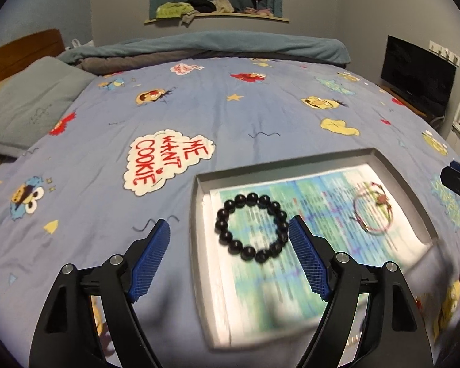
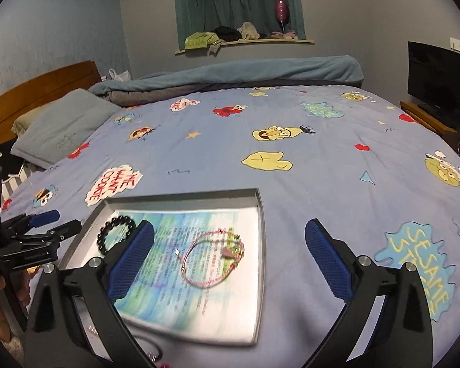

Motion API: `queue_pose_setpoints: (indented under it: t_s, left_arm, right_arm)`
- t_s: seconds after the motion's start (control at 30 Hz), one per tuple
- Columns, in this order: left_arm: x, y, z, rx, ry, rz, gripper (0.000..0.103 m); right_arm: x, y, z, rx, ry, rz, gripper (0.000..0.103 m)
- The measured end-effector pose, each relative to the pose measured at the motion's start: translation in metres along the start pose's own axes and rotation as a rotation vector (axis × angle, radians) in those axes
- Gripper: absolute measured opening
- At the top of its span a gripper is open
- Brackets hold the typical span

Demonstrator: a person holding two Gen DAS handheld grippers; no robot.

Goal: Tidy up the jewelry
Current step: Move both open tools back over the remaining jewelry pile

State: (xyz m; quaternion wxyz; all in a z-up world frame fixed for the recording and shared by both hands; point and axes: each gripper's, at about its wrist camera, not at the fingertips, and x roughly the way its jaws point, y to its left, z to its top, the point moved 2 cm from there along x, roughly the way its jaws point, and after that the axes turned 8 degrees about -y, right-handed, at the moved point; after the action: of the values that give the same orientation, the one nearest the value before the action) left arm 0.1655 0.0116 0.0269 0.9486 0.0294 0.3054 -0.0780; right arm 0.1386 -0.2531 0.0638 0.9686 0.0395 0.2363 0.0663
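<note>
While both grippers hovered over the bed, the scene read as follows.

Left gripper (image 1: 229, 234): jaws wide apart, holding nothing; its blue pads (image 1: 152, 259) straddled the near-left edge of the tray, and the right pad overlapped the right side of the beaded bracelet in its own view, contact not clear.

Right gripper (image 2: 229, 242): jaws wide apart, empty; the left pad hung over the tray's paper, the right pad over bare bedspread to the right of the tray.

Tray (image 1: 199, 190): a shallow grey rectangular tray lying flat on the bedspread, lined with a printed blue-green paper sheet (image 2: 199, 294).

Black beaded bracelet (image 1: 251, 226): a closed ring of round black beads lying flat on the paper at the left end of the tray.

Red string bracelet (image 2: 213, 257): a thin red cord loop with a small charm, lying flat toward the right part of the tray, well apart from the beaded one.

Bedspread (image 2: 322, 184): blue with cartoon characters and a "ME WANT COOKIE" bubble (image 1: 168, 162) just left of the tray's far corner.

Far side: a grey pillow (image 2: 61, 125) at far left, a folded teal blanket (image 1: 214, 46) along the far edge, a dark television (image 1: 418, 73) at right.
</note>
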Motion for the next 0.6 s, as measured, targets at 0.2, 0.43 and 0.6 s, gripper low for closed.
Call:
queue_pose_setpoints:
  t_s: [0.2, 0.43, 0.6]
  left_arm:
    - [-0.037, 0.006, 0.0, -0.007, -0.004, 0.001, 0.081]
    - [-0.086, 0.005, -0.019, 0.03, -0.014, -0.003, 0.089]
    - [-0.113, 0.006, -0.04, 0.022, -0.018, -0.025, 0.09]
  right_arm:
    - [-0.038, 0.002, -0.008, -0.005, -0.001, 0.012, 0.097]
    - [-0.073, 0.002, -0.02, 0.024, 0.012, 0.029, 0.097]
    - [-0.091, 0.006, -0.031, 0.021, 0.017, 0.037, 0.097]
